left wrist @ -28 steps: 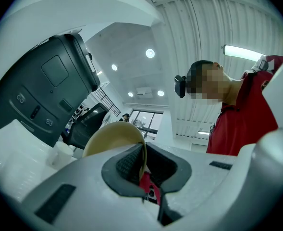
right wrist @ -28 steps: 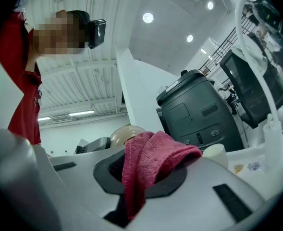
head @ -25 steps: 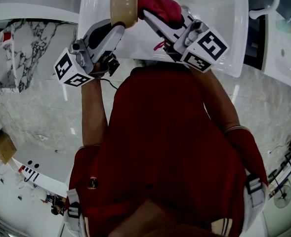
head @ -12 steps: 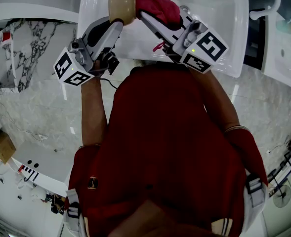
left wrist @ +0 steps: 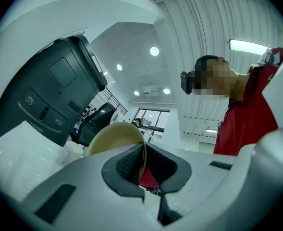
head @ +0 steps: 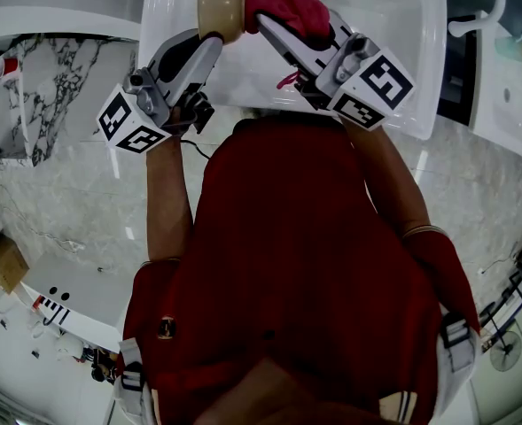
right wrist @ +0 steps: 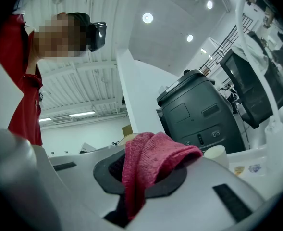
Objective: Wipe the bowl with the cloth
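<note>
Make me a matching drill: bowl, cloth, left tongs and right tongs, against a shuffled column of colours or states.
1. bowl
2. cloth
3. left tongs
4. right tongs

A. shut on the cloth
B. beige
C. shut on the bowl's rim
D. pink-red

Pairs: 1-B, 2-D, 3-C, 4-A.

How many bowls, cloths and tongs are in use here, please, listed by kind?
bowl: 1, beige, its rim clamped in the left tongs
cloth: 1, pink, clamped in the right tongs
tongs: 2, one in each hand
Total: 4
</note>
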The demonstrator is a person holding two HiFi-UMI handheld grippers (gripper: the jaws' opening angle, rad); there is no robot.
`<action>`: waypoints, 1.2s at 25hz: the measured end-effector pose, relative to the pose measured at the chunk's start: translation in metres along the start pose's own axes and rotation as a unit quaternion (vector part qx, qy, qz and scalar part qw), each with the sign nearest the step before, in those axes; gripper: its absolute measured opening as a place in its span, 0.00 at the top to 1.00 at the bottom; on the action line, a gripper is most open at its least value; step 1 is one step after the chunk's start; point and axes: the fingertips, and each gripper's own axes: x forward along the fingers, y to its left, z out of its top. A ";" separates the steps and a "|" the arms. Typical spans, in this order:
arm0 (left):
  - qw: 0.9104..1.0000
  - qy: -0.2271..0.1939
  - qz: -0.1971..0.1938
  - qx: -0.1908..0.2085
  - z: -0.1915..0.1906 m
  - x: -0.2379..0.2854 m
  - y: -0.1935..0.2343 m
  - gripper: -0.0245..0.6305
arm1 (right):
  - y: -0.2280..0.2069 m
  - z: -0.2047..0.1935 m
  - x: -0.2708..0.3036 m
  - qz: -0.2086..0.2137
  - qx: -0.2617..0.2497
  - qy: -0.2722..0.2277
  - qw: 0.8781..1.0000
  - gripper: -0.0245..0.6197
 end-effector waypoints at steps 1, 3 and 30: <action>1.000 0.001 0.001 0.001 -0.001 -0.001 0.000 0.93 | -0.001 0.000 0.000 -0.001 -0.001 -0.001 1.000 0.91; 1.000 0.001 0.005 0.002 -0.001 -0.003 0.001 0.93 | -0.002 0.001 0.000 -0.004 -0.002 -0.003 1.000 0.91; 0.998 -0.015 0.057 -0.001 0.001 -0.018 0.018 0.93 | -0.007 -0.001 -0.002 -0.034 -0.045 0.016 0.998 0.91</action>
